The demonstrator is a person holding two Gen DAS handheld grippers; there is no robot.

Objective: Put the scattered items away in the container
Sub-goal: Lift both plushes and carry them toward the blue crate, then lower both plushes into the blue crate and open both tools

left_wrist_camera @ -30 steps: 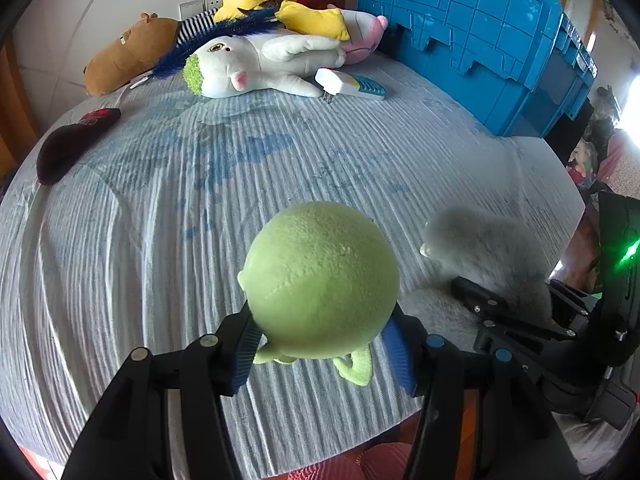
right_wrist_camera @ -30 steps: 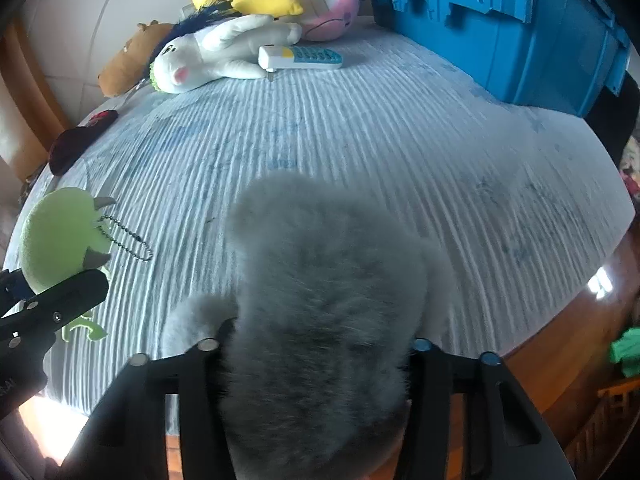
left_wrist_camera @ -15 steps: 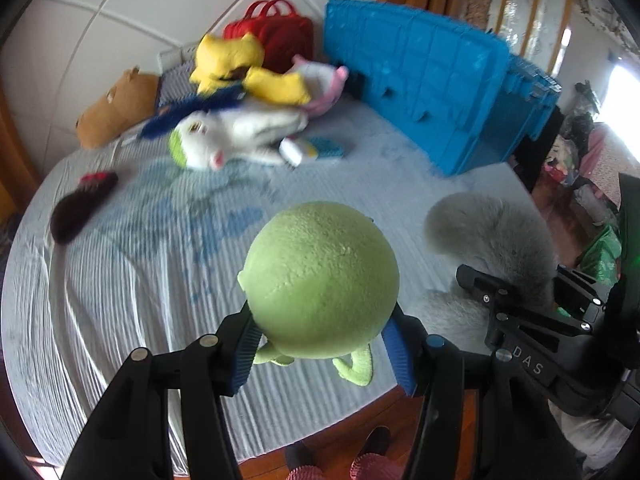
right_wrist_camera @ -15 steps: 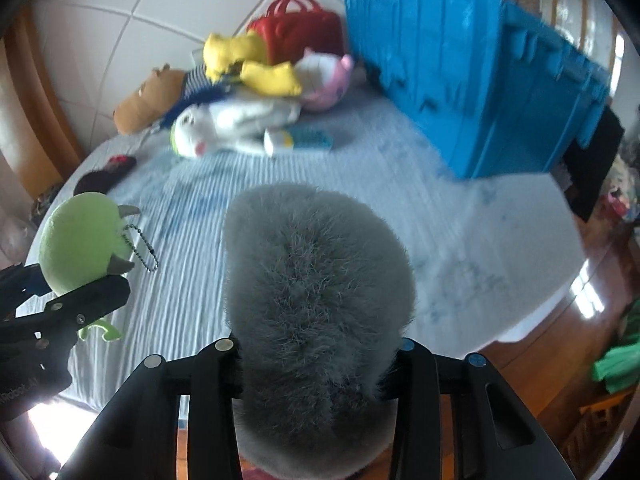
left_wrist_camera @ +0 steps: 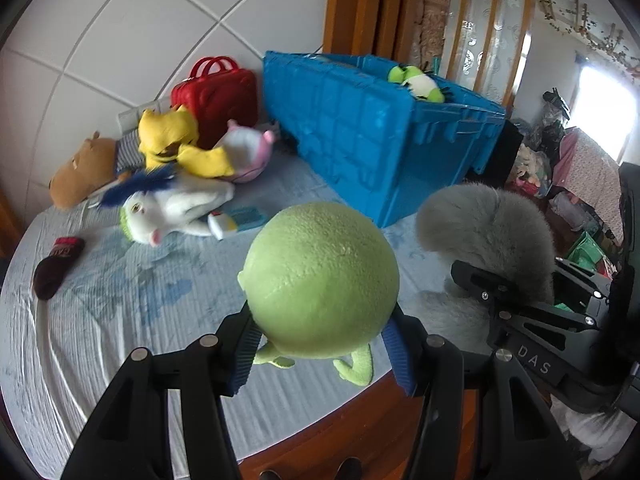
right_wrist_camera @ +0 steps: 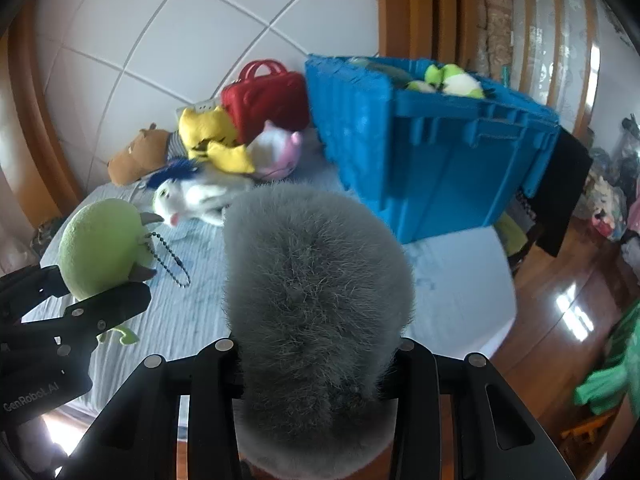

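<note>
My left gripper [left_wrist_camera: 320, 352] is shut on a round green monster plush [left_wrist_camera: 320, 280] and holds it above the bed's near edge; the plush also shows in the right wrist view [right_wrist_camera: 102, 246]. My right gripper [right_wrist_camera: 316, 364] is shut on a fluffy grey plush [right_wrist_camera: 316, 292], also held in the air, to the right of the left one [left_wrist_camera: 488, 232]. The open blue crate [left_wrist_camera: 384, 136] stands at the bed's far right with a green and white plush [left_wrist_camera: 418, 80] inside; it also shows in the right wrist view [right_wrist_camera: 440, 152].
At the back of the bed [left_wrist_camera: 120, 320] lie a white unicorn plush [left_wrist_camera: 180, 208], a yellow plush [left_wrist_camera: 176, 140], a pink plush [left_wrist_camera: 248, 152], a brown plush [left_wrist_camera: 84, 172], a red bag [left_wrist_camera: 216, 96], a remote [left_wrist_camera: 240, 218] and a dark sock [left_wrist_camera: 56, 268]. Wooden floor lies right.
Both grippers have risen and pulled back from the bed with their plush toys held. The crate's open top and the plush inside it have come into view.
</note>
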